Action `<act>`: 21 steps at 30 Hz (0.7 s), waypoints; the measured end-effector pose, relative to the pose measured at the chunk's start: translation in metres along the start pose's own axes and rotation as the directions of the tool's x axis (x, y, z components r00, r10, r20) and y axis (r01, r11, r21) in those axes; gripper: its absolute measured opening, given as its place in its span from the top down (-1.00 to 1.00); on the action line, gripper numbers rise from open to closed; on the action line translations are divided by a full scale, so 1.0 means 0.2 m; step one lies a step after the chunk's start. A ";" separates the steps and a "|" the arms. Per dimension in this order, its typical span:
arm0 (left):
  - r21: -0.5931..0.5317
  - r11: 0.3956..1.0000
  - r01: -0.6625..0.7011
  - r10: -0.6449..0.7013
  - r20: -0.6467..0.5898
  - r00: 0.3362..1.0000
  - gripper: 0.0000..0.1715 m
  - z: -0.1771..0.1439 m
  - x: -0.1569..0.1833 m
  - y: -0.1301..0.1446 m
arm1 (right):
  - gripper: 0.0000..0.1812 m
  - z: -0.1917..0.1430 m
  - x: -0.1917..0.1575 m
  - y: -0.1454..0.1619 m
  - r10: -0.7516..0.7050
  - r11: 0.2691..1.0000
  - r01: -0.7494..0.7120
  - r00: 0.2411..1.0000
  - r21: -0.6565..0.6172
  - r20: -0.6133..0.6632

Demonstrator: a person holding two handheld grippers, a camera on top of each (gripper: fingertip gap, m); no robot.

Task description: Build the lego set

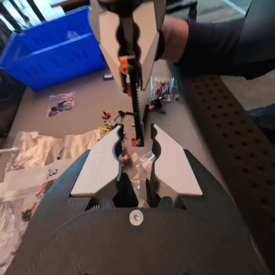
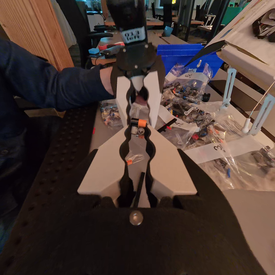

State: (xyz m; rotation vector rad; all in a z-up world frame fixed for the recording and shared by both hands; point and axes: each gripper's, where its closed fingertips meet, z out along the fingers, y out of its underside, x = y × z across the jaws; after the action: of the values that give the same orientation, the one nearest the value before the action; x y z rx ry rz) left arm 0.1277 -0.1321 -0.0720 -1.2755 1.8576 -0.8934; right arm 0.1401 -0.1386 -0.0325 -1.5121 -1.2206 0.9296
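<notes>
My right gripper [image 1: 133,89] comes down from the top of the left wrist view, shut on a long black lego beam [image 1: 136,113] with orange connectors. The beam's lower end hangs between the fingers of my left gripper [image 1: 137,126], which is open with a gap on each side of the beam. In the right wrist view my right gripper [image 2: 138,128] holds the beam [image 2: 142,122] end-on. My left gripper [image 2: 139,123] faces it from above, with its fingers spread around the beam's tip.
A blue bin [image 1: 52,59] stands at the far left. Loose lego parts [image 1: 110,123] and small parts bags [image 1: 163,87] lie on the grey table. Numbered bags [image 2: 193,89] pile up on the right under a box on a stand [image 2: 245,37]. A black perforated mat [image 1: 223,119] borders the table. Some 4 cm of space lies between my two pairs of fingers.
</notes>
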 end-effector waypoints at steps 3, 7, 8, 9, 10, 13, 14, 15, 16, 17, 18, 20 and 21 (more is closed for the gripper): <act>-0.037 0.999 -0.033 0.033 -0.009 0.999 0.81 0.07 0.02 0.02 | 0.83 0.00 0.00 -0.02 -0.003 1.000 0.003 1.000 0.018 -0.001; -0.045 0.999 -0.001 0.000 -0.029 1.000 0.82 0.08 0.03 0.03 | 0.83 0.02 -0.01 -0.02 -0.018 1.000 0.018 1.000 0.011 0.001; -0.052 0.999 0.009 -0.011 -0.034 0.999 0.82 0.08 0.03 0.04 | 0.84 0.02 -0.01 -0.01 -0.034 0.999 0.034 0.999 -0.006 -0.018; -0.059 0.998 0.009 -0.011 -0.031 0.999 0.82 0.08 0.03 0.05 | 0.84 0.02 0.00 0.01 -0.049 0.998 0.048 0.998 -0.033 -0.030; -0.065 0.998 0.004 -0.006 -0.026 1.000 0.83 0.06 0.02 0.06 | 0.84 0.02 0.00 0.03 -0.068 0.996 0.066 0.997 -0.061 -0.041; -0.017 1.000 0.026 -0.026 -0.017 1.000 0.83 -0.02 0.01 0.02 | 0.84 0.00 0.02 0.04 -0.119 0.988 0.109 0.988 -0.105 -0.096; -0.028 0.999 0.022 -0.023 -0.018 1.000 0.83 -0.02 0.01 0.03 | 0.84 0.00 0.02 0.05 -0.118 0.988 0.108 0.989 -0.114 -0.090; -0.067 0.998 0.008 -0.008 -0.008 1.000 0.83 -0.02 0.01 0.06 | 0.84 0.02 0.02 0.08 -0.127 0.982 0.112 0.987 -0.152 -0.094; -0.100 0.995 0.001 -0.001 -0.009 1.000 0.83 -0.01 0.02 0.08 | 0.84 0.02 0.03 0.12 -0.152 0.971 0.130 0.983 -0.200 -0.099; -0.109 0.994 0.000 -0.002 -0.016 1.000 0.83 -0.01 0.02 0.09 | 0.84 0.03 0.03 0.13 -0.162 0.966 0.137 0.982 -0.219 -0.100; -0.110 0.994 0.001 -0.003 -0.016 1.000 0.83 -0.02 0.02 0.09 | 0.84 0.03 0.04 0.15 -0.179 0.958 0.146 0.977 -0.247 -0.116; -0.134 0.991 -0.007 0.005 -0.013 1.000 0.83 -0.04 0.02 0.10 | 0.84 0.04 0.04 0.18 -0.228 0.937 0.180 0.965 -0.301 -0.131; -0.138 0.990 -0.005 0.004 -0.006 1.000 0.83 -0.04 0.02 0.11 | 0.84 0.05 0.05 0.18 -0.252 0.926 0.195 0.957 -0.324 -0.145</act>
State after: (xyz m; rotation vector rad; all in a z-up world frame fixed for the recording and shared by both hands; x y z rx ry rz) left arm 0.1095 -0.1283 -0.0865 -1.3519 1.9540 -0.7780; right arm 0.1425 -0.1281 -0.0705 -1.6158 -1.4135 0.4507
